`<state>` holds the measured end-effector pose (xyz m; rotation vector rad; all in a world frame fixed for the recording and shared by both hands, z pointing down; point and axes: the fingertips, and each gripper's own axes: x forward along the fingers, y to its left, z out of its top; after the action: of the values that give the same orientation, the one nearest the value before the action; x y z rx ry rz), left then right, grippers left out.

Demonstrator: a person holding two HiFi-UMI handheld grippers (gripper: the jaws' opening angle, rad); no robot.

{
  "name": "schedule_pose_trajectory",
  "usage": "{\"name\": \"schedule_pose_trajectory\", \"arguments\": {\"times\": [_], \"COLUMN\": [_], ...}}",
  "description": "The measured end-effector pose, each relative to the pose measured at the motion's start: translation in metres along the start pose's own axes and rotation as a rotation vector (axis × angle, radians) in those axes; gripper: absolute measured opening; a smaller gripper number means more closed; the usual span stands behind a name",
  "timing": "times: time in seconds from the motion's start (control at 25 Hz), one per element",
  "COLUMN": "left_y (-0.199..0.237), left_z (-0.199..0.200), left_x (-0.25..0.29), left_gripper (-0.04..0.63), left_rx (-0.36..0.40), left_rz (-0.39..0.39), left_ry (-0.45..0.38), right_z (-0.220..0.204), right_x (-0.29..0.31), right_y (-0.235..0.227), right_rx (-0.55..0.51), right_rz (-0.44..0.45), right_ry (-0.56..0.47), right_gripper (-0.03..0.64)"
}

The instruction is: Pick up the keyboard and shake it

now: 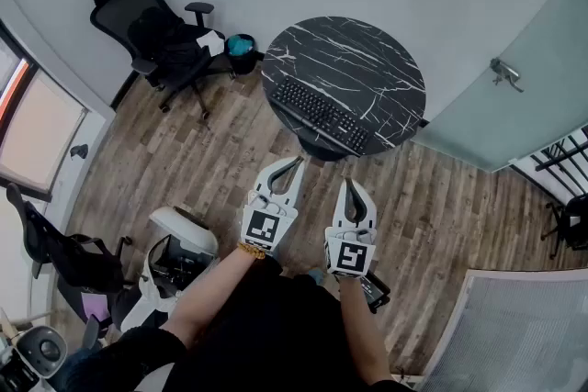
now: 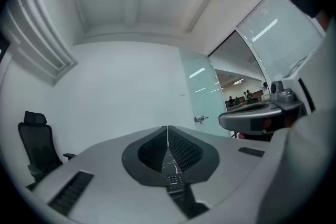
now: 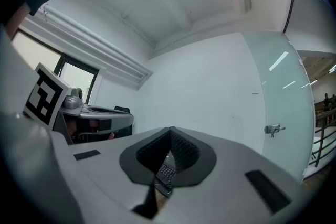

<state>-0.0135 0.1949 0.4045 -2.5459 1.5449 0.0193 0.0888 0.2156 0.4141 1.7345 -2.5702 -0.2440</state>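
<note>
We hold our left hand-held gripper (image 1: 294,162) and our right hand-held gripper (image 1: 350,184) side by side, near each other but apart. Both are level and point to the far side. The jaws of each are pressed together, with nothing between them. Our bare left forearm (image 1: 213,287) and right forearm (image 1: 360,330) reach forward behind them.

keyboard (image 1: 321,116) on round table (image 1: 367,60), office chair (image 1: 152,30) left of table
</note>
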Motion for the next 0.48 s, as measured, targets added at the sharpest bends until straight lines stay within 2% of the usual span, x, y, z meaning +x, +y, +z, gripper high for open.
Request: {"name": "schedule_pose_trajectory", "arguments": {"times": [0.28,0.48], "left_y": [0.042,0.061], "left_z": [-0.011,-0.018], "left_x": [0.005,0.016], "left_gripper": [0.015,0.015], "left_rx": [-0.004,-0.016], "left_rz": [-0.027,-0.084], "left_ry": [0.010,0.020], "right_z": [-0.003,-0.002], "right_x": [0.031,0.049], "right_y": [0.024,0.038], "right_rx": [0.008,-0.016], "right_rz": [-0.010,-0.012], "right_ry": [-0.003,0.011], "right_gripper": [0.032,0.034]}}
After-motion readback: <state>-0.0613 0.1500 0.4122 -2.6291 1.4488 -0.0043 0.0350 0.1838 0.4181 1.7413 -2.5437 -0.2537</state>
